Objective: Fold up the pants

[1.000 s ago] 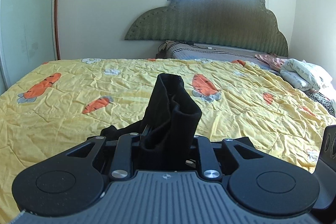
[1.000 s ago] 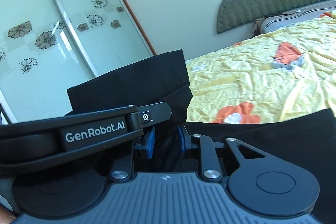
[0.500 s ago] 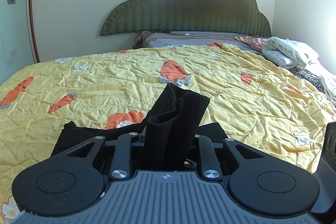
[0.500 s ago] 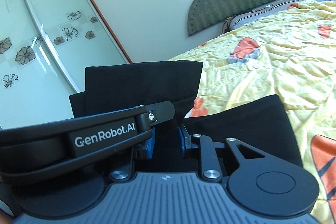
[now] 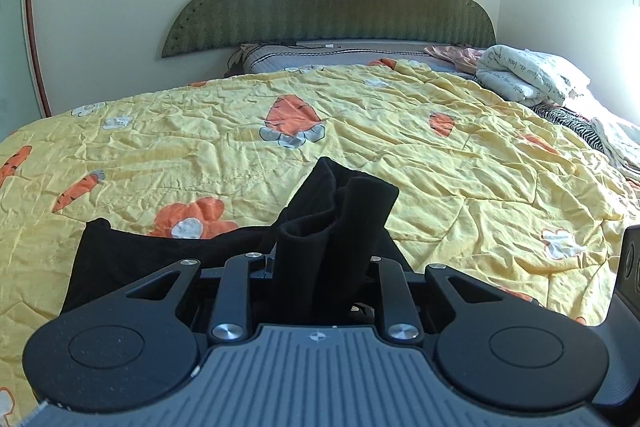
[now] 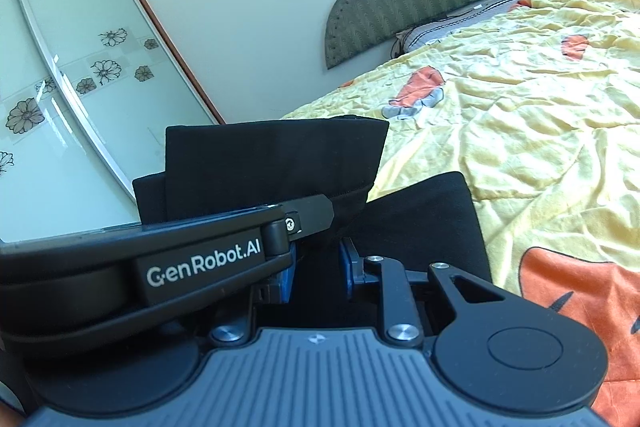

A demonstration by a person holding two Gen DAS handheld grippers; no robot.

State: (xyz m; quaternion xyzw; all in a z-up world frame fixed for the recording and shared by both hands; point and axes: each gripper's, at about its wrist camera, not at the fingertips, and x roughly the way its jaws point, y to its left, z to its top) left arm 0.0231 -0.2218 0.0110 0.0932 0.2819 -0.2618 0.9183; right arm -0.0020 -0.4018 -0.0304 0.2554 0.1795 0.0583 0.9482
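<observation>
You've got black pants (image 5: 336,227), soft matte cloth, bunched upright in folded layers at the near end, the rest lying flat on the yellow bed quilt (image 5: 440,163).

Left gripper (image 5: 320,267): tilted downward, jaws clamped on bunched black pants (image 5: 336,223).
Right gripper (image 6: 318,265): nearly level, jaws clamped on the pants, just right of the left gripper.

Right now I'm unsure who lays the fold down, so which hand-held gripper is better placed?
Left, probably: left hand-held gripper pinches the black pants low above their spread part on the quilt.
</observation>
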